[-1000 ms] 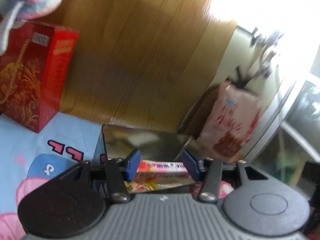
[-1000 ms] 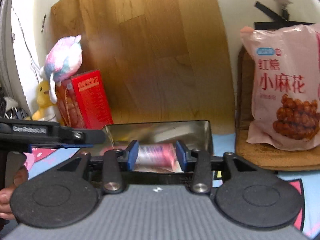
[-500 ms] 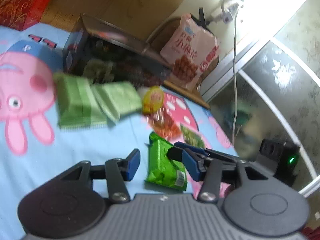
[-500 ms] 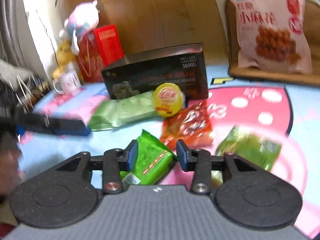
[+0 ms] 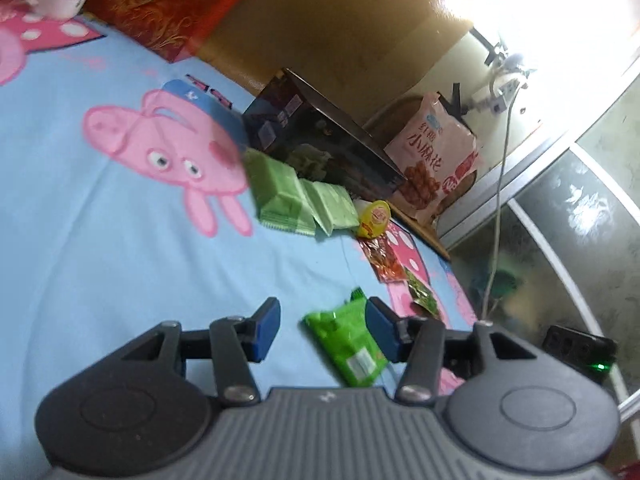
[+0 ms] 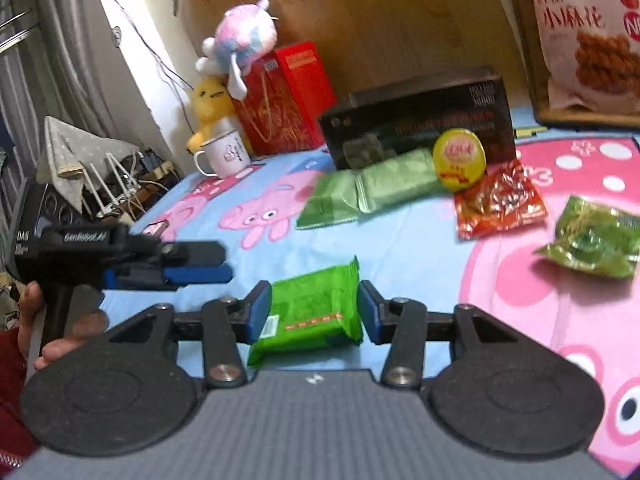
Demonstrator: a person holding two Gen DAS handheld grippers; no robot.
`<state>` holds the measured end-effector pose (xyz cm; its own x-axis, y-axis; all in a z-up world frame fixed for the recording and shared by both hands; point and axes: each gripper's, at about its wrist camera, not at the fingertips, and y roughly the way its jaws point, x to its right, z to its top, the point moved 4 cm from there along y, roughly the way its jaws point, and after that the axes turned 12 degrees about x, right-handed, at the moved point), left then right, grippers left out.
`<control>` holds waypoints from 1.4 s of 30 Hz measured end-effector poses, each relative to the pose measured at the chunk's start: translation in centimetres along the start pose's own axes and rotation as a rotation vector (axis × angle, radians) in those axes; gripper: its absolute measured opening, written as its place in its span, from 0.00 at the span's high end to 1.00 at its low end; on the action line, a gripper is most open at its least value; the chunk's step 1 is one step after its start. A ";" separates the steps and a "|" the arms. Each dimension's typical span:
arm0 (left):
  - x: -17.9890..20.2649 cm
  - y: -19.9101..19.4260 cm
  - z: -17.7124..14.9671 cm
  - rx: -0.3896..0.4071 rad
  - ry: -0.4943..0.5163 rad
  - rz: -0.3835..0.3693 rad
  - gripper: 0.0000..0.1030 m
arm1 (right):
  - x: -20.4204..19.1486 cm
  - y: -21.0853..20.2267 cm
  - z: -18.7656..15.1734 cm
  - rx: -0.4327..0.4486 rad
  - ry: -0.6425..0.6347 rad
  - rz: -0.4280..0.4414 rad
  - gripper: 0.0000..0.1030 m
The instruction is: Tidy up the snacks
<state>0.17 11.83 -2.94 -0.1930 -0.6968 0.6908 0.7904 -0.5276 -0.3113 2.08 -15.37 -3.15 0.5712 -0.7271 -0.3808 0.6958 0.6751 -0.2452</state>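
Snack run: right gripper [image 6: 314,312] jaws opening, astride bright green packet [image 6: 308,312] flat on cartoon sheet [image 5: 120,240], not yet pinching. Left gripper [image 5: 322,330] parted, empty. Centre pads, squeeze gently, carry to dark box [image 6: 420,120].

Each gripper [image 6: 312,312] has blue pads, black linkages, silver screws, ribbed grey housing; sleeve [image 6: 10,392] red.

Packet [image 6: 310,312] lies nearest; wafer packs [image 6: 372,192] behind it — box [image 6: 420,114] behind those.

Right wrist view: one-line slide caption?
Right gripper opening around a green snack pack on the cartoon sheet, other snacks beyond.
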 end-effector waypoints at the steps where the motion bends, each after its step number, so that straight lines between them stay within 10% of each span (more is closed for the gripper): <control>1: -0.2 -0.4 -0.3 -0.006 -0.019 -0.013 0.53 | 0.1 0.0 0.0 0.003 -0.012 0.001 0.46; 7: 0.8 -0.3 -1.7 -0.055 -0.060 -0.084 0.41 | -1.5 -0.2 -1.4 -0.057 -0.173 0.051 0.23; 15: 2.2 3.1 -3.4 -0.144 -0.022 -0.095 0.44 | -2.5 1.6 -3.2 -0.119 -0.332 0.044 0.22; 30: 2.3 4.2 -2.4 -0.148 0.041 -0.056 0.62 | -2.6 1.1 -3.2 -0.066 -0.308 -0.025 0.70; 42: 5.5 5.1 1.1 -0.073 0.160 -0.116 0.62 | -1.7 1.8 -1.0 0.024 -0.266 -0.097 0.79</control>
<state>3.81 5.88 -0.02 -0.3748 -0.6944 0.6143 0.7146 -0.6385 -0.2857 1.88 -12.82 -3.86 0.5937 -0.7973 -0.1090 0.7607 0.6003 -0.2469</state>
